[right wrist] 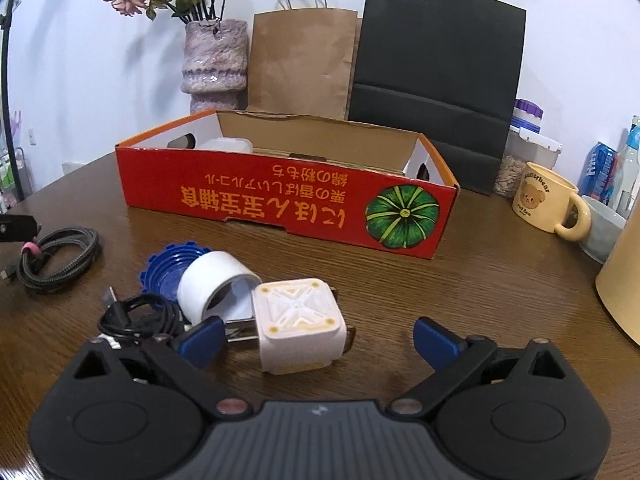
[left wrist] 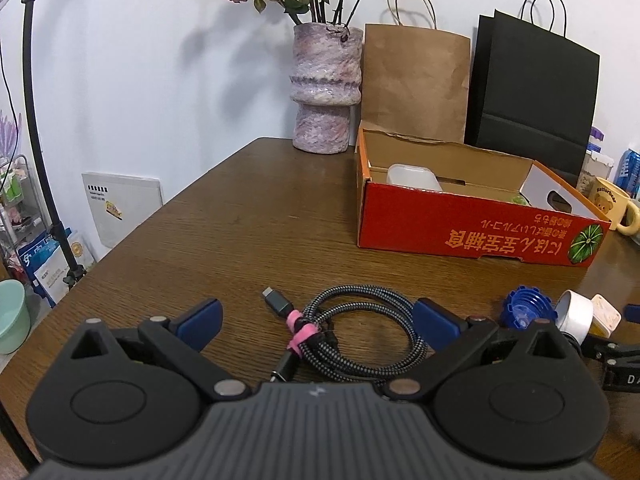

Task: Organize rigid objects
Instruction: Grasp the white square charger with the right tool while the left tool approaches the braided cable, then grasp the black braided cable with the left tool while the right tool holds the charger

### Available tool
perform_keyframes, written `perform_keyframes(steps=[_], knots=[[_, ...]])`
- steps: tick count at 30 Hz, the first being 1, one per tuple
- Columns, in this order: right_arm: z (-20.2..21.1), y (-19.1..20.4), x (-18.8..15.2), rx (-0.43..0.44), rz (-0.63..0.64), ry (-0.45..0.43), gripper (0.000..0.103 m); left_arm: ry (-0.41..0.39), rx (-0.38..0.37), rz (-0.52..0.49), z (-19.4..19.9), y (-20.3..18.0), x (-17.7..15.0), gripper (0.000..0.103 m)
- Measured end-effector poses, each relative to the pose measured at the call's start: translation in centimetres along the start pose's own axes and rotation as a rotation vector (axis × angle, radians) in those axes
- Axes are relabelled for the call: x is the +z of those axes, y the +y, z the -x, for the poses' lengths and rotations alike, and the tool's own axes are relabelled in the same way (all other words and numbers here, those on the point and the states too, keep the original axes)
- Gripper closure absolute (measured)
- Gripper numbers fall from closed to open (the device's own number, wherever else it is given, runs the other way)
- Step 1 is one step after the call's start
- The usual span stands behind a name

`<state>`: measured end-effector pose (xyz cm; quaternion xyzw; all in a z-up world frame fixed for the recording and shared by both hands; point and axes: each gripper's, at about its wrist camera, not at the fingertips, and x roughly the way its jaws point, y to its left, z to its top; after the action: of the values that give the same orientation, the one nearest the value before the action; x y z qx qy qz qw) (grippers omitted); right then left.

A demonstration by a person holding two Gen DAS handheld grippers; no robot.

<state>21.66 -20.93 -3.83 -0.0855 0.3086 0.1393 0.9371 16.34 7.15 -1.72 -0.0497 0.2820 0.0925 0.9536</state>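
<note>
My left gripper [left wrist: 316, 322] is open over a coiled braided cable [left wrist: 352, 340] bound with pink ties, which lies between its blue fingers. My right gripper [right wrist: 318, 338] is open around a white square block [right wrist: 298, 322] on the table. Beside the block lie a white tape roll [right wrist: 214, 284], a blue ridged cap [right wrist: 168, 270] and a black cable [right wrist: 138, 318]. The red cardboard box [right wrist: 280, 208] stands open behind them, with a white container [left wrist: 412, 176] inside. The tape roll [left wrist: 574, 314] and blue cap [left wrist: 524, 308] also show in the left wrist view.
A purple vase [left wrist: 324, 88] with dried roses, a brown paper bag [right wrist: 300, 60] and a black paper bag [right wrist: 436, 68] stand behind the box. A yellow bear mug [right wrist: 548, 204], cans and a jar are at the right. The table's left edge [left wrist: 132, 236] drops to floor clutter.
</note>
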Motion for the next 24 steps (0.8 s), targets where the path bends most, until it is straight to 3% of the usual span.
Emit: perform_keyframes(steps=[2,3,16,24], knots=[[0.0,0.1,0.0,0.038,0.003,0.005,0.023,0.000,0.000,-0.001,0.0,0.0,0.0,0.000],[0.0,0.1,-0.1,0.061,0.001,0.007,0.036,0.001,0.000,0.000,0.0,0.0,0.0,0.000],[1.2,-0.1,-0.4,0.018,-0.023,-0.035,0.038,0.029,-0.007,-0.006,-0.6,-0.1,-0.1,0.000],[2.2,-0.7,-0.2,-0.009,-0.055,-0.085,0.038,0.097,-0.040,-0.073,-2.2,-1.6,-0.5,0.000]])
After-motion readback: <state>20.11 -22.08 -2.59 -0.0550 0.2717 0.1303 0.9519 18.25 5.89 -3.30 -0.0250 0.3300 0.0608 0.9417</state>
